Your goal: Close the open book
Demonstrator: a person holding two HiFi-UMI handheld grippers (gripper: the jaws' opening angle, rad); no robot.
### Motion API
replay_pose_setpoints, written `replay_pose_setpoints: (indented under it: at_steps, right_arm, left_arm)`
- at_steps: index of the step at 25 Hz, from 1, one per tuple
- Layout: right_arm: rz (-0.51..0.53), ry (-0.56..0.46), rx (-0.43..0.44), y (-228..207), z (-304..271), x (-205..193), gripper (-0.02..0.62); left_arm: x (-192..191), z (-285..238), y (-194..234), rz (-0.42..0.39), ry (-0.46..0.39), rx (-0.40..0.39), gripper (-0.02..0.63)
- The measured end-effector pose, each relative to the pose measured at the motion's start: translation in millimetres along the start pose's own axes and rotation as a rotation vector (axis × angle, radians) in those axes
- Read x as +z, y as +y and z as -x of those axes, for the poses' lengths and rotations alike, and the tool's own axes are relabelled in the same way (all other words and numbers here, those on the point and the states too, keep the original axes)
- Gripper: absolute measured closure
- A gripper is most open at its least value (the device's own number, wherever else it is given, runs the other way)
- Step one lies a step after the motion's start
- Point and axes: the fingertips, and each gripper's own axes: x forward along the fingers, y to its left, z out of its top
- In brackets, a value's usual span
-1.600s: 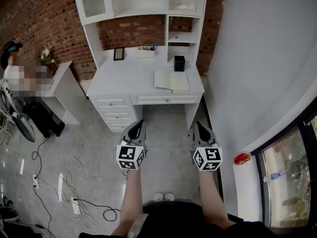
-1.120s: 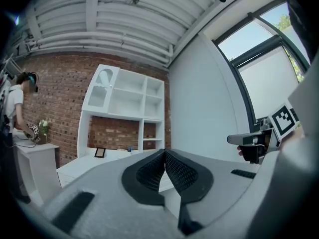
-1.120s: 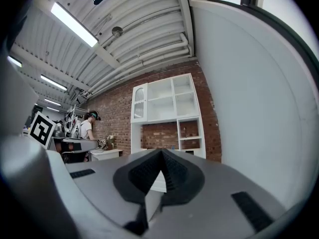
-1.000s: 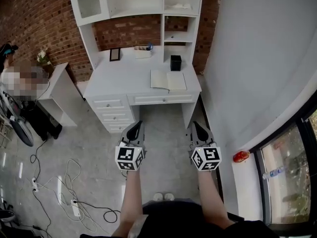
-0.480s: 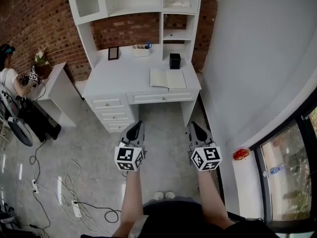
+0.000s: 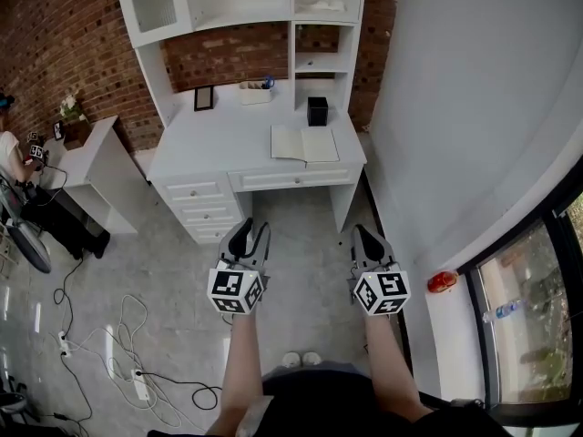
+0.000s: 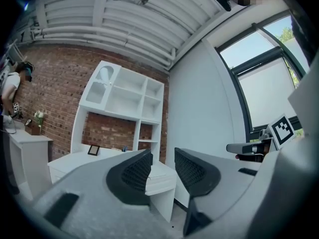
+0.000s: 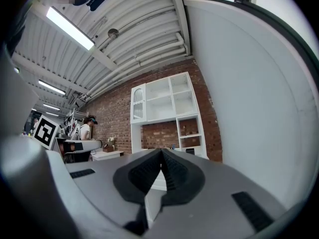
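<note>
Grey right gripper (image 6: 366, 232), checker-marked cube (image 6: 382, 292), dark clothing (image 6: 319, 401)

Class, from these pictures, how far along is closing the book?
Nothing is done: the book lies open on the desk. In hand: the left tongs are opening, empty; the right tongs are shut, both short of the desk. Left: approach and fold one cover over.

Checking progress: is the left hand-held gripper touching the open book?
Apart. The head view shows the left hand-held gripper over floor, short of the desk where the open book lies; its jaws are opening, nothing between them.
</note>
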Motion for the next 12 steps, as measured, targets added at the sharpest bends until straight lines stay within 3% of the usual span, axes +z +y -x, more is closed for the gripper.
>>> replay_pose_setpoints:
  at_steps: [6, 12]
  right_arm:
    - [-0.019, -0.006, 0.009, -3, -3, -1, 0.597]
    - [-0.042, -0.001, 0.016, -11, -10, -6, 0.597]
  left_arm:
    - [-6, 5, 9, 0.002, 0.013, 0.049, 0.413]
    - [-17, 7, 9, 0.003, 0.044, 0.074, 0.41]
